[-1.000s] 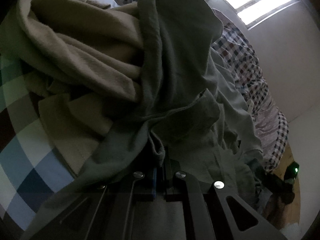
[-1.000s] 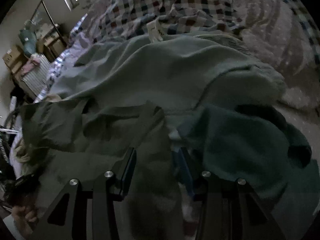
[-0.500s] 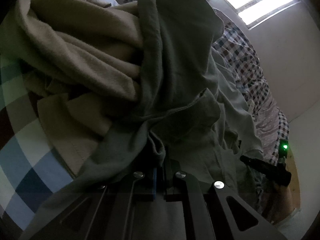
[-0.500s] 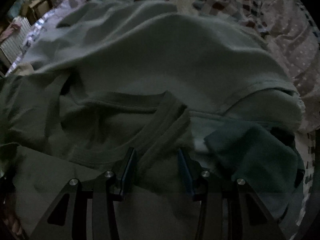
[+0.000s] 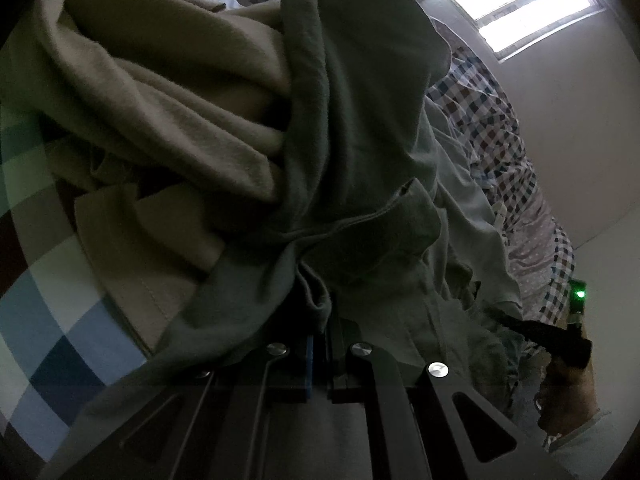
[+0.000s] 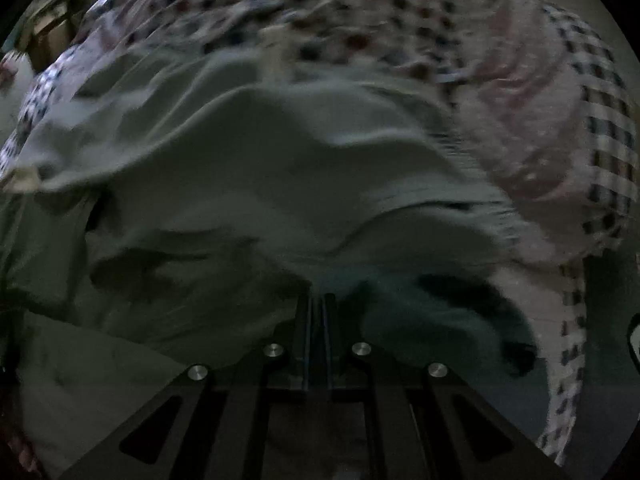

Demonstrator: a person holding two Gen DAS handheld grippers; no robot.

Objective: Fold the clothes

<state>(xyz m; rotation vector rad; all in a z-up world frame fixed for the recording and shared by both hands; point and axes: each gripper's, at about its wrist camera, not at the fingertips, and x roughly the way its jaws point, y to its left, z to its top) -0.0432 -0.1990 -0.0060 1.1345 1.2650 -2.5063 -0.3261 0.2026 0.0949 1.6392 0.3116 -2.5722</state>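
Note:
A grey-green garment (image 5: 360, 140) hangs bunched from my left gripper (image 5: 324, 320), which is shut on a fold of it; the fabric covers the fingertips. Behind it lies a beige garment (image 5: 180, 100), crumpled. In the blurred right wrist view the same green garment (image 6: 280, 184) spreads over the bed. My right gripper (image 6: 318, 300) has its jaws closing together on a puckered edge of that cloth. The right gripper (image 5: 560, 340) also shows at the lower right of the left wrist view, held by a person's hand (image 5: 568, 392).
Checked bedding (image 6: 360, 20) and a pink dotted cover (image 6: 532, 152) lie beyond the garment. A darker teal cloth (image 6: 440, 320) sits just right of the right gripper. A blue-checked sheet (image 5: 48, 320) lies at the left, a bright window (image 5: 528, 4) at the upper right.
The right gripper's jaws, wide around the collar earlier, have come together on the fabric, and that view has tilted down and blurred. The left gripper and its hold are unchanged.

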